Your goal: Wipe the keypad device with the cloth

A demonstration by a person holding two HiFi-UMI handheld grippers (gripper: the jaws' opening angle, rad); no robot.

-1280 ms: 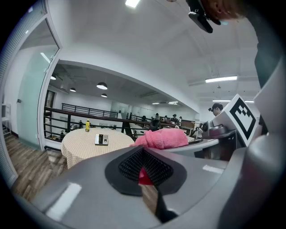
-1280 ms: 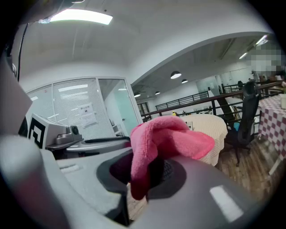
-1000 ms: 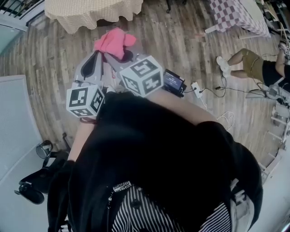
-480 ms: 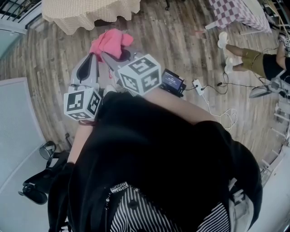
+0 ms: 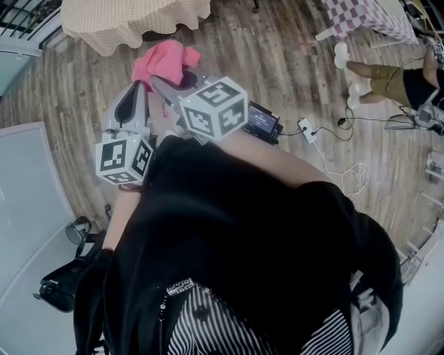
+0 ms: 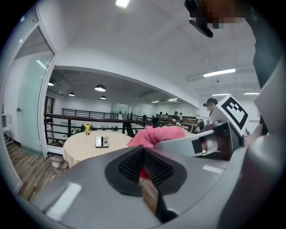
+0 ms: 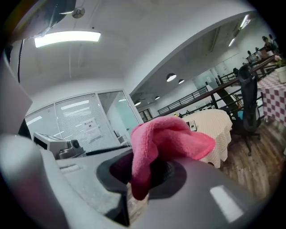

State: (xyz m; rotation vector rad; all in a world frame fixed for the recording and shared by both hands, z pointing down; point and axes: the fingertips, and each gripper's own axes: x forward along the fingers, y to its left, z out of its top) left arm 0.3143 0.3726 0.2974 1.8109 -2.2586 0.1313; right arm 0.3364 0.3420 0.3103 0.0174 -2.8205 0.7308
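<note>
Cloth [image 7: 172, 136] clamped in right claw [image 7: 145, 173], left claw [image 6: 144, 162] clenched; left gripper view shows keypad device [image 6: 102, 142]

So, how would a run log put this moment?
right gripper: shut on pink cloth | left gripper: shut, empty | keypad device: on table

Nothing can be read: the notice [image 7: 90, 129] on glass left of the right hand-held gripper [image 7: 142, 174] is too blurred.

Wood-plank floor [image 5: 277, 69]; cream-clothed round table [image 5: 132, 21]; checkered table [image 5: 361, 17]; strip-lit white ceiling [image 6: 147, 53].
</note>
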